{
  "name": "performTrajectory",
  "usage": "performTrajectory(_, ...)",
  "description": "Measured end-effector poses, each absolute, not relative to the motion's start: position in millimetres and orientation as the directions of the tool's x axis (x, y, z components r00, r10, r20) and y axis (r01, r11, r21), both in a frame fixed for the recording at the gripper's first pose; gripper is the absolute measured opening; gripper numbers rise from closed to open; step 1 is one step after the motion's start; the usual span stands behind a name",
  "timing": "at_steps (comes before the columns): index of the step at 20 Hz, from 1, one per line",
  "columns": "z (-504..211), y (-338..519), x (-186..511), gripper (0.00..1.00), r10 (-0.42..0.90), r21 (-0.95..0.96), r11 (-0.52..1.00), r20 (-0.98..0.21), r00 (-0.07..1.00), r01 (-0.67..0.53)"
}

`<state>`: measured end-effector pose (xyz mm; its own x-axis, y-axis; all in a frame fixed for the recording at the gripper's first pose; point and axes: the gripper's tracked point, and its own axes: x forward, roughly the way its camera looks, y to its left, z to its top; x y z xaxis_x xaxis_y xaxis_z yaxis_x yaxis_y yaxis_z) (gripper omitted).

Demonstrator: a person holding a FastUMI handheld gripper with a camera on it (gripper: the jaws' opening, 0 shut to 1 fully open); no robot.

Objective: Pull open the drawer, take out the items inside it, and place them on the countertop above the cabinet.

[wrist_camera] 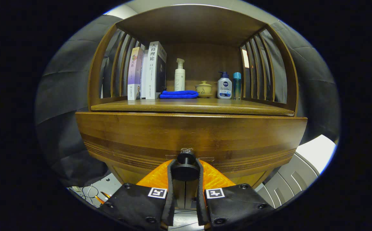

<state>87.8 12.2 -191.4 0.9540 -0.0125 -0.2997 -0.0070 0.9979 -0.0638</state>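
Note:
A brown wooden cabinet stands right in front of me, its drawer front point(192, 134) reaching across below the countertop point(192, 106). A round black knob point(186, 166) juts from the middle of the drawer front. My gripper point(186, 171) has its two fingers pressed on either side of the knob's disc. The drawer looks closed or nearly so, and what lies inside it is hidden.
On the countertop stand several books point(147, 73) at the left, a folded blue cloth point(178, 94), a white pump bottle point(179, 76), a small lidded cup point(203, 88), a white lotion bottle point(224, 86) and a slim teal bottle point(237, 81). Slatted wooden sides enclose the shelf.

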Motion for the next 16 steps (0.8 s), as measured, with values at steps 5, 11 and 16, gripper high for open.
performTrajectory(5,-190.1,13.5,61.9,0.3,0.001,-0.096,0.995,-0.297,0.955,-0.031)
performTrajectory(11,-189.2,14.9,37.1,0.3,0.009,-0.103,0.994,-0.3,0.954,-0.041)
performTrajectory(16,-192.1,16.5,20.6,0.3,0.006,-0.11,0.993,-0.292,0.956,-0.04)
